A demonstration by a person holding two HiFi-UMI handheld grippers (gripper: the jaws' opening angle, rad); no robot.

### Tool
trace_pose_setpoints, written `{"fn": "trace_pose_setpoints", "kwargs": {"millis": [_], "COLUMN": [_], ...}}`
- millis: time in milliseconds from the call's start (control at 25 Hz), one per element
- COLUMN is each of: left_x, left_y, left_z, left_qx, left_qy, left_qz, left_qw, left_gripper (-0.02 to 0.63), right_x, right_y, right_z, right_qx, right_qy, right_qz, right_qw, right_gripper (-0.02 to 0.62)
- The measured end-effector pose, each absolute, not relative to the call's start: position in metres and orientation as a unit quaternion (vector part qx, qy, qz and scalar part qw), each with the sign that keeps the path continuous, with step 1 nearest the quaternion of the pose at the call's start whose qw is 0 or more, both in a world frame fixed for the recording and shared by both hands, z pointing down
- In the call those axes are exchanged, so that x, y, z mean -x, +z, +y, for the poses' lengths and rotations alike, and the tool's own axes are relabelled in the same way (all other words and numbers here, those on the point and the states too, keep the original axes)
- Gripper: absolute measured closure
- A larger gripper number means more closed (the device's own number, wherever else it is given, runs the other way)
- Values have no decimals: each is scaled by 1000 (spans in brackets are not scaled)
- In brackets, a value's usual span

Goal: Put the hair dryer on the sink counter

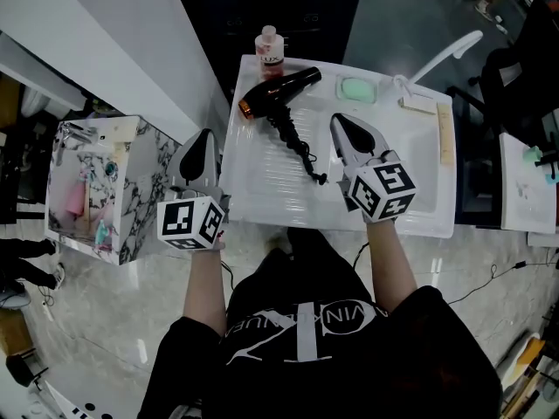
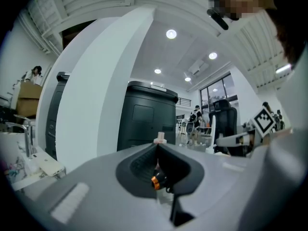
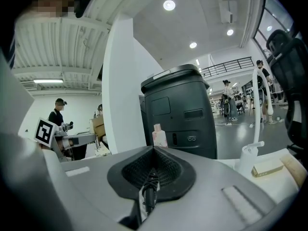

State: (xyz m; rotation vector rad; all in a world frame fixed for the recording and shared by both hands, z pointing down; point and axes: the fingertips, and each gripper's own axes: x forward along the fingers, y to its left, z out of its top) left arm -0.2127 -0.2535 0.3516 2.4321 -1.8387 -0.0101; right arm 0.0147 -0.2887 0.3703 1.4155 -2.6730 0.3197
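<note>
Head view: black hair dryer with an orange nozzle (image 1: 278, 92) lies on the white sink counter (image 1: 255, 186), far-left part, coiled cord trailing toward the near edge. Left gripper (image 1: 206, 135) just off the counter's left edge; right gripper (image 1: 337, 120) over its middle.
Left gripper view: jaws together, empty.
Right gripper view: jaws together, nothing pinched.

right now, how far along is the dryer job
Done: the dryer lies on the white counter, cord trailing beside it. In hand: nothing; the left claw and right claw are both shut and empty. Left: apparently only pulling the claws clear.
</note>
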Motion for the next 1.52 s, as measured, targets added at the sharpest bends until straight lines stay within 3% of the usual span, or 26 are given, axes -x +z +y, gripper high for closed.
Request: {"fn": "trace_pose_setpoints", "kwargs": {"millis": [1520], "left_x": [199], "left_y": [305], "left_z": [-273], "left_qx": [-808], "left_qy": [-21], "left_qz": [-589], "left_qw": [2], "left_gripper": [606], "right_x": [-36], "right_y": [318], "right_z": [-299], "right_qx": [-472], "right_qy": [54], "right_qz": [-880], "right_qw": [7], "right_gripper": [592]}}
